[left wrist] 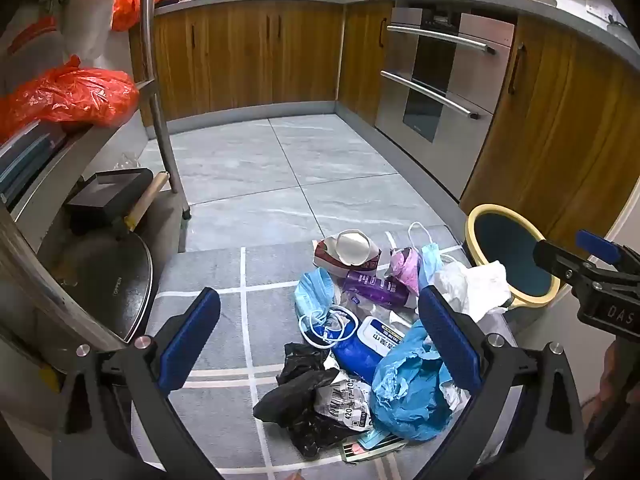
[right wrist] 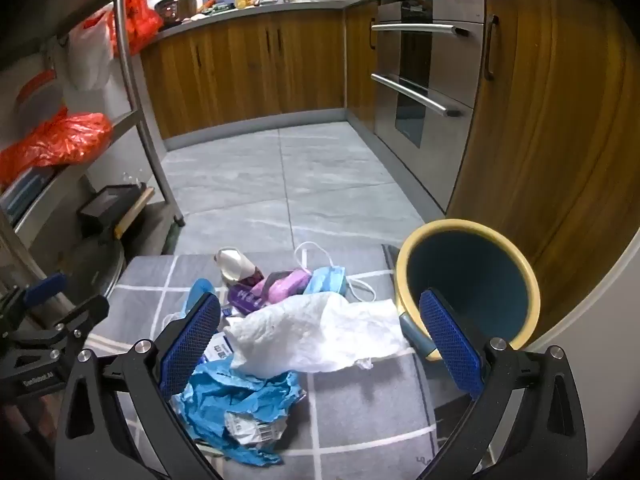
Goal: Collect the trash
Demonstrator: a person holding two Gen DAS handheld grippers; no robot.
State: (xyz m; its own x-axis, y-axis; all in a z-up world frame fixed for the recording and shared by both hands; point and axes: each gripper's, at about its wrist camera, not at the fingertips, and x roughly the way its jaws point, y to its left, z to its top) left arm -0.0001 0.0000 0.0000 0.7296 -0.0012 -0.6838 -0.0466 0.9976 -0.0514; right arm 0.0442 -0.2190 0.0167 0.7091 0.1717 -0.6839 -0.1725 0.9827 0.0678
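Left gripper point(left wrist: 320, 340) jaws spread above trash pile point(left wrist: 360, 328); right gripper point(right wrist: 320, 344) jaws spread over white bag point(right wrist: 316, 332), beside bin point(right wrist: 468, 280).

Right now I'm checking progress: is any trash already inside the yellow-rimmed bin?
No. In the right wrist view the yellow-rimmed bin shows only its bare dark interior, while the white plastic bag lies on the mat beside it.

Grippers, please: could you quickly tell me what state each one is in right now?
Left gripper: open, holding nothing, above the trash pile.
Right gripper: open, holding nothing, over the white plastic bag.
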